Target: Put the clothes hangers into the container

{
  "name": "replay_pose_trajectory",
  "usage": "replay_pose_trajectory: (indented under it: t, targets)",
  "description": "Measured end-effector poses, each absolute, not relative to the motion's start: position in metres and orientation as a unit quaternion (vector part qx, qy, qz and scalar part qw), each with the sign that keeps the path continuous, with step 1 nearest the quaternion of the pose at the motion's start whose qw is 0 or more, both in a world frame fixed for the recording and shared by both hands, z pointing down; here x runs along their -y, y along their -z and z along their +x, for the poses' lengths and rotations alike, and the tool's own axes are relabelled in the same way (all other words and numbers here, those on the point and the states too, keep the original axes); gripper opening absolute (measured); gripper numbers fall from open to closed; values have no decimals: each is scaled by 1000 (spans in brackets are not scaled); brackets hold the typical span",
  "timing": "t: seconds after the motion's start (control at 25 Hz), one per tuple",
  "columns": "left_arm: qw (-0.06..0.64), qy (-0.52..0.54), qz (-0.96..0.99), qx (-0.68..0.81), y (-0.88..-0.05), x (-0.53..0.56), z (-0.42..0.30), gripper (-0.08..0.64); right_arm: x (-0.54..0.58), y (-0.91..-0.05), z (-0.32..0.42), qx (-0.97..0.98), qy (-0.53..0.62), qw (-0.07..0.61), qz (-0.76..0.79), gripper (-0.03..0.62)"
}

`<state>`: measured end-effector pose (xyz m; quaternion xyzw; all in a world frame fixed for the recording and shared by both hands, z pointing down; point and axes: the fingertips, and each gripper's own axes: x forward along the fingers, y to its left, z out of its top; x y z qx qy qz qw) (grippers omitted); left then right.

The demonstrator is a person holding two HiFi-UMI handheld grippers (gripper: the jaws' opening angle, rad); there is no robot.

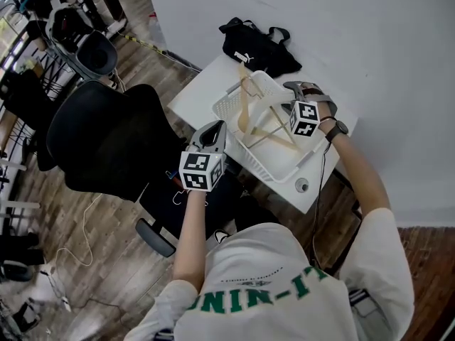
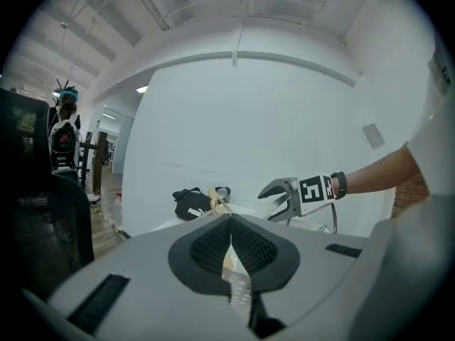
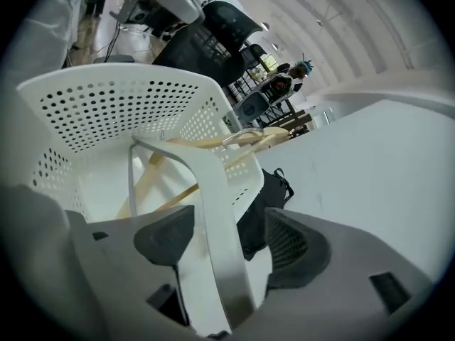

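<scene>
Left gripper (image 1: 215,128), jaws pressed together and empty, hangs over a black chair (image 1: 106,141) beside the desk's (image 1: 202,91) left edge. Wooden hangers (image 1: 243,109) lean inside a white perforated basket (image 1: 229,105) mid-desk, their hooks poking above its far rim. Right gripper (image 3: 231,236) straddles the basket's right rim, jaws wide apart, gripping nothing. Black bag (image 1: 256,48) lies at the desk's far corner, by the wall.

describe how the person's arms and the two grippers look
The left gripper and right gripper are both grey plastic with black ridged pads. Each carries a white cube with black square markers. The person wears a white short-sleeved t-shirt with green lettering, and a black wristwatch on the right wrist.
</scene>
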<state>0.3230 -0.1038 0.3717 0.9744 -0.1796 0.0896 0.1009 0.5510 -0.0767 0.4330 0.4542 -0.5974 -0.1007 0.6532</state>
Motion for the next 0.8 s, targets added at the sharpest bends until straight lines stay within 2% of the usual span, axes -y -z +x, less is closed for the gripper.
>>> replay_pose_trajectory:
  t: [0.08, 0.16, 0.48, 0.8]
  targets:
    - [103, -89, 973, 185, -374, 104, 318, 15, 77, -431, 551, 605, 87, 640, 466, 373]
    - [103, -87, 973, 189, -372, 105, 314, 15, 78, -426, 549, 614, 78, 624, 477, 399]
    - [110, -75, 966, 222, -365, 112, 274, 15, 87, -391, 500, 678, 32, 506, 533, 391]
    - [106, -77, 954, 269, -373, 126, 206, 15, 115, -380, 403, 757, -10, 425, 496, 356]
